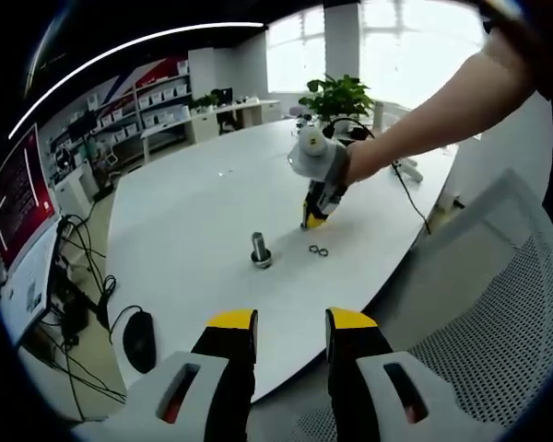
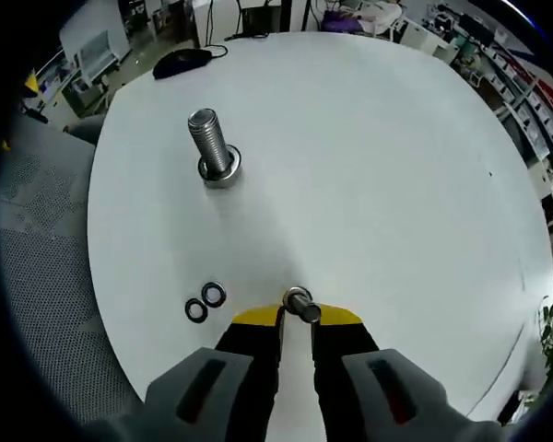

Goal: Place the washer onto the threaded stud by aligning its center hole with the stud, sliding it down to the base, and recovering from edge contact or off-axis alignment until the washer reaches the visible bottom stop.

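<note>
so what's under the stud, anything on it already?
The threaded stud stands upright on the white table with a ring-shaped metal base around its foot. Whether that is a washer or a flange cannot be told. Its underside is hidden.

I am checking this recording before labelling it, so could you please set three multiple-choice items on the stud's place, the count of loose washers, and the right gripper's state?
1. Where does the threaded stud stand?
A. on the white table
B. on a chair
C. on the floor

2. How many washers lie loose on the table?
A. none
B. two
C. five

3. The right gripper is:
A. wide open
B. shut on a washer
C. gripping the stud

Key: A, the stud stands upright on the tabletop; B, a pair lies side by side; B, a ring sits at its yellow tips.
</note>
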Demonstrator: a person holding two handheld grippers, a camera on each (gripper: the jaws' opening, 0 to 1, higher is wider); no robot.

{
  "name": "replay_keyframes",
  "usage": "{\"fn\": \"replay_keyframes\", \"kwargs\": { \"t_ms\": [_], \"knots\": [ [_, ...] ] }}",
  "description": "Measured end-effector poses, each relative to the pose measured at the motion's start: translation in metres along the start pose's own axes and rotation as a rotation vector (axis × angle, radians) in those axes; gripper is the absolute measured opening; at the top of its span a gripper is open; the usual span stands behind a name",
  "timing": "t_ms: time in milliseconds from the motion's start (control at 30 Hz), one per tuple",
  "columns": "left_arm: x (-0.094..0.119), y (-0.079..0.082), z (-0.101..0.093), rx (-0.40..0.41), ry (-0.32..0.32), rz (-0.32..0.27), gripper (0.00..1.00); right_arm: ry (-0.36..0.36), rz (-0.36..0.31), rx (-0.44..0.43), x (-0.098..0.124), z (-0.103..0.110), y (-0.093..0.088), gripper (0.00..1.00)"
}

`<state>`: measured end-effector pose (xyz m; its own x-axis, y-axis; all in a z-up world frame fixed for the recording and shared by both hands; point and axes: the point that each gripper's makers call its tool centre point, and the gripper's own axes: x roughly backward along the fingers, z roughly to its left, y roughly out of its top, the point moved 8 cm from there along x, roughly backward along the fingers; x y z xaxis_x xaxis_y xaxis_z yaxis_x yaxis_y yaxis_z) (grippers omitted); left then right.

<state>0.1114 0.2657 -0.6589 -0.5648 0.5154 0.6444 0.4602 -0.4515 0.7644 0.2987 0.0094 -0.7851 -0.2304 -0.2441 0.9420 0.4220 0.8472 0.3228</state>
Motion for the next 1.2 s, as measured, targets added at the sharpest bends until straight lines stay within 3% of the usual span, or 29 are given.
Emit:
{"fn": "replay_keyframes", "kwargs": {
  "t_ms": [767,1200],
  "knots": [
    [-0.002,-0.001,-0.002,-0.011,-0.013,0.022,0.27,0.011,-0.04,-0.089,0.01,-0.003,-0.017,0.17],
    [-0.002,-0.002,0.001,-0.002,0.007,0.03,0.27,0.048,-0.079,-0.086,0.014,0.02,-0.025,0.21]
  ]
}}
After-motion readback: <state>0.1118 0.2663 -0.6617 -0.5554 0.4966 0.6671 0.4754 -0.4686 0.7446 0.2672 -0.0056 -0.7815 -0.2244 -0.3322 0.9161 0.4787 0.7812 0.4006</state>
